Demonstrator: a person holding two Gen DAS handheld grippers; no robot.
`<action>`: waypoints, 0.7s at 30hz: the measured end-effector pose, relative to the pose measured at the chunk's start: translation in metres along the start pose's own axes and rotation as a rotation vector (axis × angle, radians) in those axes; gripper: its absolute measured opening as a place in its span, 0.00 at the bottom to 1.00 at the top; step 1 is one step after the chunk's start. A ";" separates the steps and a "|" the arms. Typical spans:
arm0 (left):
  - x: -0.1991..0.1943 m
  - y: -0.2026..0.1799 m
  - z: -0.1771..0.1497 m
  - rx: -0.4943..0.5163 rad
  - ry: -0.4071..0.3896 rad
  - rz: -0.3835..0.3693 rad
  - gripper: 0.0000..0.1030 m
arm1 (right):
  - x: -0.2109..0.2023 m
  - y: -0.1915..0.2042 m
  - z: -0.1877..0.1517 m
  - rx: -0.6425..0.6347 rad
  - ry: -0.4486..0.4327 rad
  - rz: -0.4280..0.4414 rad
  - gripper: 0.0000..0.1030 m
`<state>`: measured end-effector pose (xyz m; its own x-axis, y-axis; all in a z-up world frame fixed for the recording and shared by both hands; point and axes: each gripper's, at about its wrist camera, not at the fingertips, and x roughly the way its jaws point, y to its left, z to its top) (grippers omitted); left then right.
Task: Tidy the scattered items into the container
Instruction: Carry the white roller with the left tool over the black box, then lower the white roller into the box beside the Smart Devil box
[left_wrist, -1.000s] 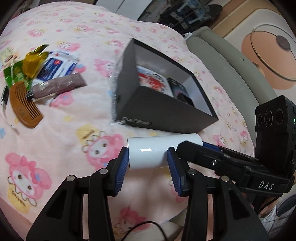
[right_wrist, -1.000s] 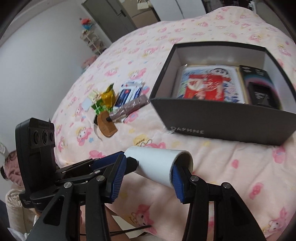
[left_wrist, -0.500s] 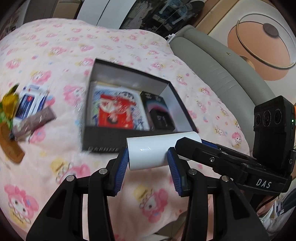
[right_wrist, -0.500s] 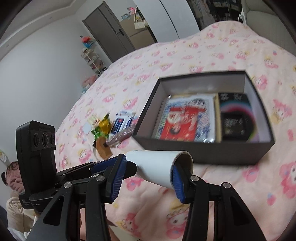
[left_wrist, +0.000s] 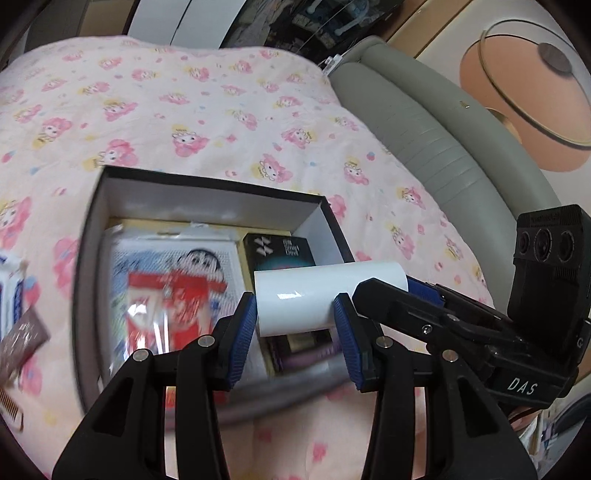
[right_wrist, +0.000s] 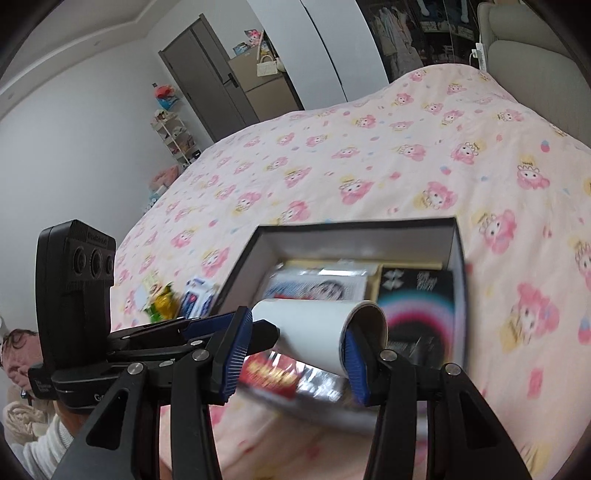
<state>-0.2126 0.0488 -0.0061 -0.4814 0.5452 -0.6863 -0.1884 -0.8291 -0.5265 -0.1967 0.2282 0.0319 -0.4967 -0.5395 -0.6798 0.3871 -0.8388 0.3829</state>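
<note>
Both grippers carry one white paper roll (left_wrist: 325, 295) between them. My left gripper (left_wrist: 295, 317) is shut on one end of it. At the roll's (right_wrist: 314, 328) open cardboard end my right gripper (right_wrist: 295, 349) is shut on it too. The roll hangs over the near part of an open black box (left_wrist: 207, 184) with white inner walls (right_wrist: 351, 227) that lies on the bed. Inside lie a red-and-white cartoon packet (left_wrist: 173, 280) and a small black carton (right_wrist: 417, 306). The roll and fingers hide the box's near wall.
Loose items lie left of the box on the pink patterned bedspread (left_wrist: 221, 110): a blue-and-white packet (right_wrist: 195, 295), yellow-green wrappers (right_wrist: 162, 302), a brown bar (left_wrist: 22, 336) and a comb (left_wrist: 11, 404). A grey padded headboard (left_wrist: 424, 140) runs along the right.
Both grippers have carried the roll forward and up, from the bedspread in front of the box to above its open top. Their grip has not changed.
</note>
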 end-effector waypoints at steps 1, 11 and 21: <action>0.011 0.002 0.006 -0.011 0.017 -0.002 0.42 | 0.007 -0.008 0.006 0.006 0.011 -0.002 0.43; 0.109 0.031 0.032 -0.130 0.200 0.004 0.40 | 0.077 -0.087 0.029 0.108 0.165 -0.023 0.43; 0.122 0.034 0.035 -0.136 0.170 0.025 0.39 | 0.096 -0.101 0.036 0.070 0.188 -0.140 0.49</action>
<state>-0.3077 0.0827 -0.0907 -0.3313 0.5470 -0.7688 -0.0556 -0.8247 -0.5628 -0.3114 0.2580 -0.0497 -0.3861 -0.4000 -0.8312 0.2662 -0.9111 0.3148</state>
